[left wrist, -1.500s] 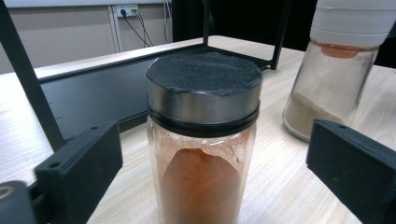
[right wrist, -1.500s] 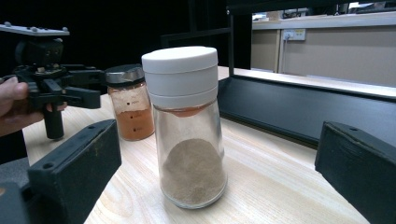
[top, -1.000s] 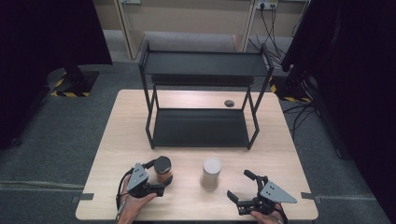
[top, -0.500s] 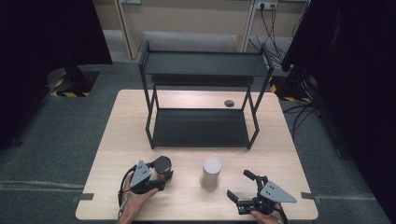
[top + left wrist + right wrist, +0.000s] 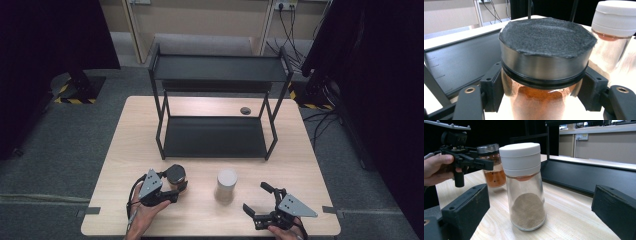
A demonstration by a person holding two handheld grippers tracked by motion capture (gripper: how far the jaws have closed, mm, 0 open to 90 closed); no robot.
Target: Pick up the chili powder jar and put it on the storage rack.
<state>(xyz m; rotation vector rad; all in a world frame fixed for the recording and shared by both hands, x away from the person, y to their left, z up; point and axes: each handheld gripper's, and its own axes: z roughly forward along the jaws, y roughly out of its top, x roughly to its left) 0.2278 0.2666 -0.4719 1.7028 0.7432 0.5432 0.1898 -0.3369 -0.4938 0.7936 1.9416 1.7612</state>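
A glass jar with a dark metal lid (image 5: 176,173) and orange-brown powder stands at the table's front left. My left gripper (image 5: 175,186) is shut on it, and in the left gripper view the pads (image 5: 492,90) press on the glass just under the lid (image 5: 544,37). A clear shaker jar with a white cap (image 5: 226,184) stands to its right, part full of tan powder (image 5: 527,210). My right gripper (image 5: 255,197) stands open near the front right, its jaws wide on either side of the line to the white-capped jar (image 5: 525,182), short of it.
A black two-level metal shelf rack (image 5: 215,70) stands at the back middle of the wooden table (image 5: 310,165), its lower shelf (image 5: 214,137) bare. A small dark disc (image 5: 245,110) lies behind it at the right. Dark curtains flank the table.
My left gripper's jaws, open around the dark-lidded jar a second ago, have closed on it. The right gripper and the white-capped jar have stayed where they were.
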